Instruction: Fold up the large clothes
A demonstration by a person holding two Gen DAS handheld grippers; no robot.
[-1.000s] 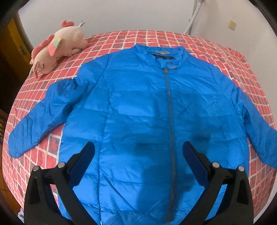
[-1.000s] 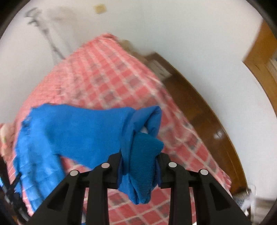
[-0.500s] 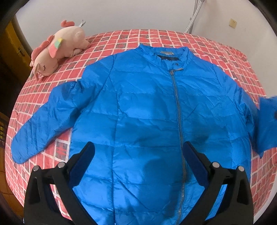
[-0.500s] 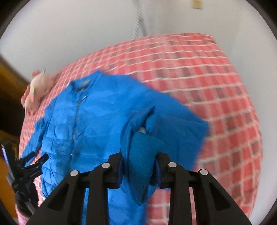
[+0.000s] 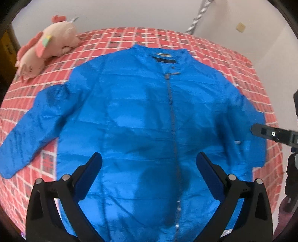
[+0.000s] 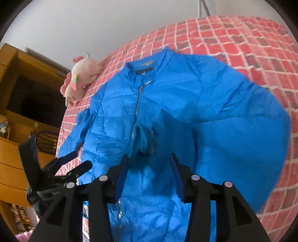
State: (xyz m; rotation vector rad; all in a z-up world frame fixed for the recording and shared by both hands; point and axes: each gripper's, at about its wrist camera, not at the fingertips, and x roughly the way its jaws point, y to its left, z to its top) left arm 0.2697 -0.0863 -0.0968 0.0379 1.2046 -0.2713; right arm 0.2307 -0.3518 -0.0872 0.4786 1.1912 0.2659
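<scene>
— Red checked bedspread under everything, white wall behind it. What sits nearest the left gripper?

— Its two fingers stand wide apart with nothing between them, hanging above the lower front of the blue jacket. The jacket lies face up and flat on the bedspread, zipper done up along its middle.

— And the sleeves?

— On the side of the jacket toward the plush toy, one sleeve stretches out flat over the bedspread. The other sleeve is folded in over the jacket's front; the right-wrist view shows it as a broad blue fold with its knitted cuff lying just beside the zipper.

— Is the right gripper holding that cuff?

— No. Its fingers are parted, and the cuff lies just ahead of the tips, not pinched between them. From the left-wrist view one black finger of that gripper reaches in from the edge, by the folded sleeve.

— Farther out?

— Beyond the jacket's collar the bedspread runs to the wall. The pink plush toy lies on the bedspread beside the jacket's shoulder, apart from it. A grey hose runs up the wall beyond the collar, and a small tan plate is fixed to the wall near it. From the right-wrist view, wooden shelves stand past the plush toy, off the bedspread.
</scene>
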